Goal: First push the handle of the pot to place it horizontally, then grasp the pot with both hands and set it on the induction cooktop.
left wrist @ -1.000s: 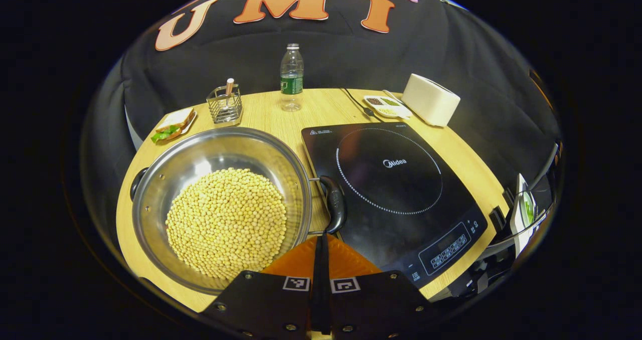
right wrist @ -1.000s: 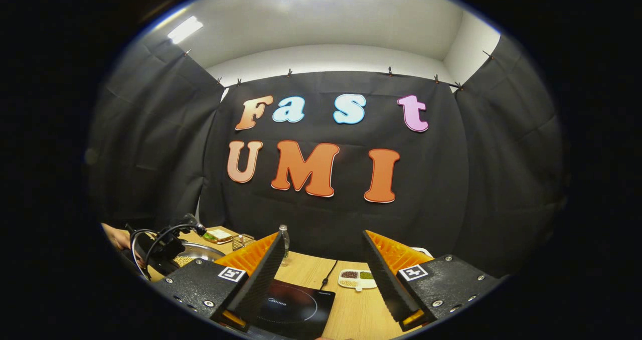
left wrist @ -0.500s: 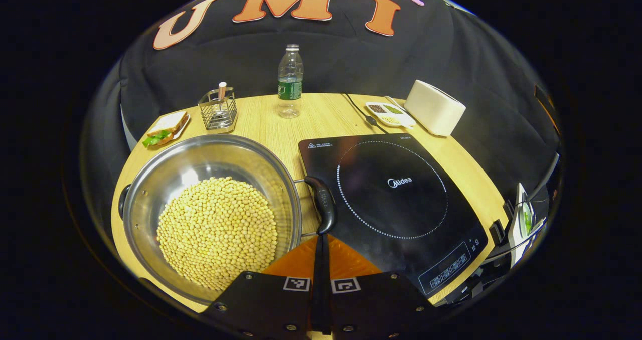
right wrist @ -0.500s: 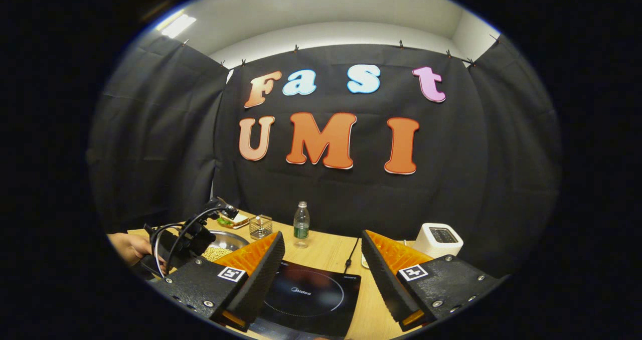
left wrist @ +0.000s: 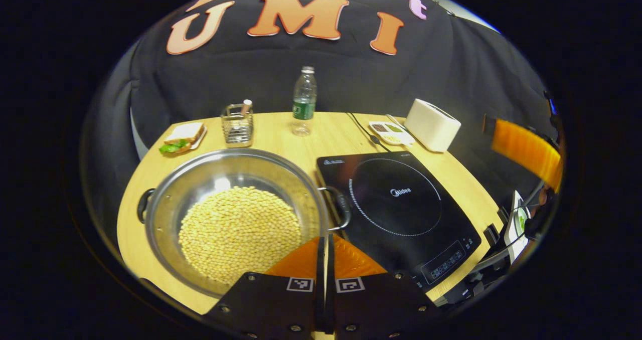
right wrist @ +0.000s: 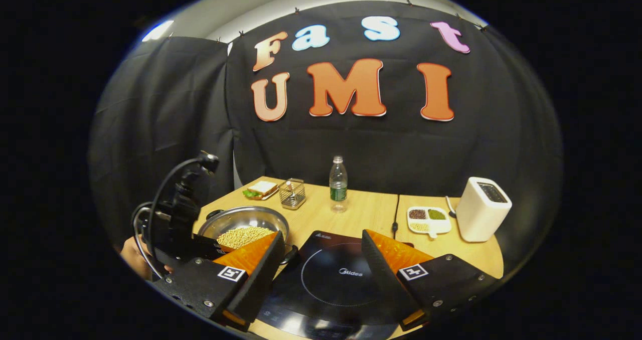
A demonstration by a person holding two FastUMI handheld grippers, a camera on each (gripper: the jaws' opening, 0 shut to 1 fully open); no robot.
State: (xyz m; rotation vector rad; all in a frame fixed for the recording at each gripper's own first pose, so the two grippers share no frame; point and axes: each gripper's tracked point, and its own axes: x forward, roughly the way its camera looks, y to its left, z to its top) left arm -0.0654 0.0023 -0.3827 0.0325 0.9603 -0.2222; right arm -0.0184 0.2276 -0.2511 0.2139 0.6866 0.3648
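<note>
A steel pot full of yellow beans sits on the wooden table, left of the black induction cooktop. Its black right handle lies out sideways over the cooktop's left edge, and a second handle shows on the pot's far left. My left gripper is shut and empty, its tips just short of the right handle. In the right gripper view my right gripper hangs open over the cooktop, with the pot to its left, beside the left gripper and a hand.
At the table's back stand a water bottle, a wire holder, a sandwich plate, a divided dish and a white toaster. A black cord runs to the cooktop. The right gripper's finger shows at the far right.
The left gripper has backed off slightly from the pot handle, still shut. The right gripper has tilted down and come in over the cooktop, so the table now shows.
</note>
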